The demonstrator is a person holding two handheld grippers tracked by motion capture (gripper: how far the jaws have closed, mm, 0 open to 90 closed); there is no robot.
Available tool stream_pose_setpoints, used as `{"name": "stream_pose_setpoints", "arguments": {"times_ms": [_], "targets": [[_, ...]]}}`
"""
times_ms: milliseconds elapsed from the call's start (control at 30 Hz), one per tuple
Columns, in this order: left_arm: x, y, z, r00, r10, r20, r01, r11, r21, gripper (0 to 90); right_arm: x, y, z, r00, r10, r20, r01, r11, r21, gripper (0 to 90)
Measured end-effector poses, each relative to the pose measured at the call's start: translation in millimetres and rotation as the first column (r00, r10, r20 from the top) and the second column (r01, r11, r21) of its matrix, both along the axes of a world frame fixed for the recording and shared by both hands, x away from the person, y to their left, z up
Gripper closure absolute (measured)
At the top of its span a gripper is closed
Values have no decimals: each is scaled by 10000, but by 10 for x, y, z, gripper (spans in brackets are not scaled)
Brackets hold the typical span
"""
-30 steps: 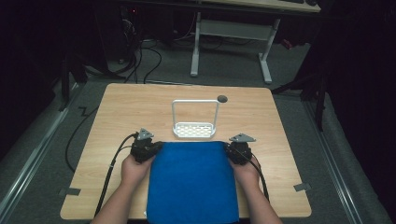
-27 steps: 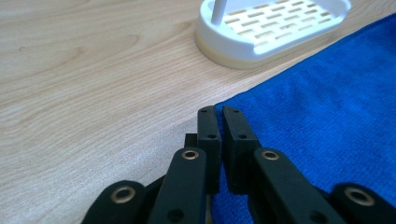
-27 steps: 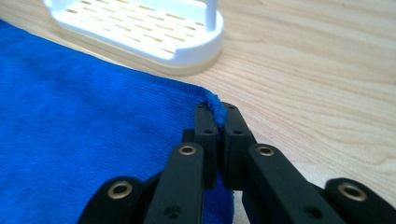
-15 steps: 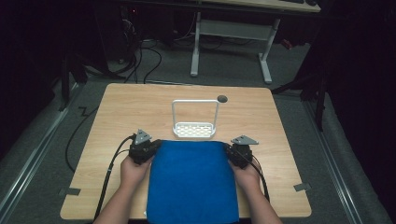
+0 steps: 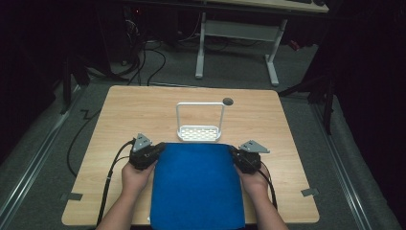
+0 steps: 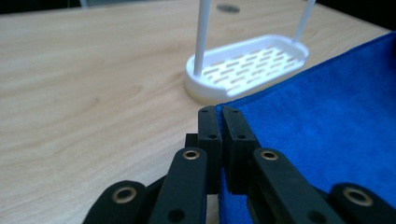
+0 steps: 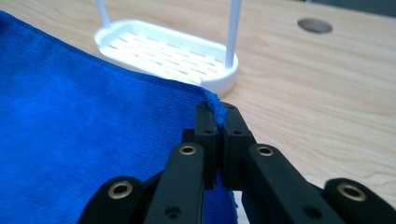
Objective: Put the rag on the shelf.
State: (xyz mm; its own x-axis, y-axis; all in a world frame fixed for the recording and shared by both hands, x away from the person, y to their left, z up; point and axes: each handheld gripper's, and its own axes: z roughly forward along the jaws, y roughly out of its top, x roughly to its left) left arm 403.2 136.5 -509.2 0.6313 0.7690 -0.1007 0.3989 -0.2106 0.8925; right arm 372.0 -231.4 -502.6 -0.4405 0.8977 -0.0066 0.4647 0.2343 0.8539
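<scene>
A blue cloth (image 5: 196, 184) is stretched flat over the near half of the wooden table (image 5: 143, 110), reaching down to its front edge. My left gripper (image 5: 160, 148) is shut on the cloth's far left corner (image 6: 229, 109), the two pads pinching the hem. My right gripper (image 5: 234, 154) is shut on the far right corner (image 7: 215, 108), where a tuft of blue sticks up between the pads. Both corners sit slightly off the tabletop. A white slotted rack (image 5: 199, 133) with a tall hoop handle stands just beyond the cloth's far edge.
A round cable hole (image 5: 228, 101) lies in the table behind the rack. Black cables trail from both grippers toward the near edge. A desk frame and loose cables sit on the floor past the table's far side.
Both hands have carried the cloth's far corners a little upward and away from the person, bringing the far edge closer to the rack. The grips are unchanged.
</scene>
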Motion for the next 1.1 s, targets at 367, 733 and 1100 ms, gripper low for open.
{"name": "stream_pose_setpoints", "arguments": {"times_ms": [367, 733, 1100], "targets": [[-156, 118, 270, 9968, 263, 753, -206, 9969, -765, 873, -106, -95, 219, 9956, 70, 938, -142, 9970, 762, 881], [-332, 201, 611, 9848, 342, 1703, -113, 9909, -1338, 872, -325, -71, 576, 9752, 264, 2195, -549, 9907, 1245, 879], [-567, 204, 972, 9554, 287, 2938, 261, 9832, -1808, 872, -552, -75, 911, 9437, 287, 3296, -876, 9824, 1650, 879]]}}
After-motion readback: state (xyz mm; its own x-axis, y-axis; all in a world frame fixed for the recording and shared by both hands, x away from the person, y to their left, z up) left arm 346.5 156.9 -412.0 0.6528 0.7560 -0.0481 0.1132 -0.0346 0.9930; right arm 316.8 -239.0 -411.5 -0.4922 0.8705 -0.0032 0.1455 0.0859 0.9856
